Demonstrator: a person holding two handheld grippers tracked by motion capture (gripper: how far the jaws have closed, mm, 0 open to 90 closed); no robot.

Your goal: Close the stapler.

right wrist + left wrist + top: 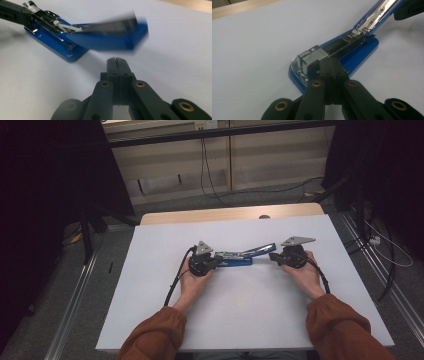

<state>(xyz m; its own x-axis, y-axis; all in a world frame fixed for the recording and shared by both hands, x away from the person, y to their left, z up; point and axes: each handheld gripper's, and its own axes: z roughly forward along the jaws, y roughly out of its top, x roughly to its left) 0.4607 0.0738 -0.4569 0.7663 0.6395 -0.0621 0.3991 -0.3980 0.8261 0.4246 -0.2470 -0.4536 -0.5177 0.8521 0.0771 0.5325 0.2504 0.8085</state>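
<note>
Blue metal-and-plastic stapler (235, 258): mid-table on the white tabletop (250, 310), hinged open, chrome magazine exposed, lid raised rightward. Left gripper (331, 68): jaws pressed together against its front end. Right gripper (116, 62): jaws pressed together, empty, just beside the lid.

Dim room, dark edges | white table (250, 320) evenly lit | stapler lid (110, 35) motion-blurred | glare on stapler metal (377, 12) | soft shadows

A blue stapler (235, 258) lies mid-table on the white sheet, its blue lid (112, 37) swung up and open, baring the shiny metal staple channel (352, 41).
</note>
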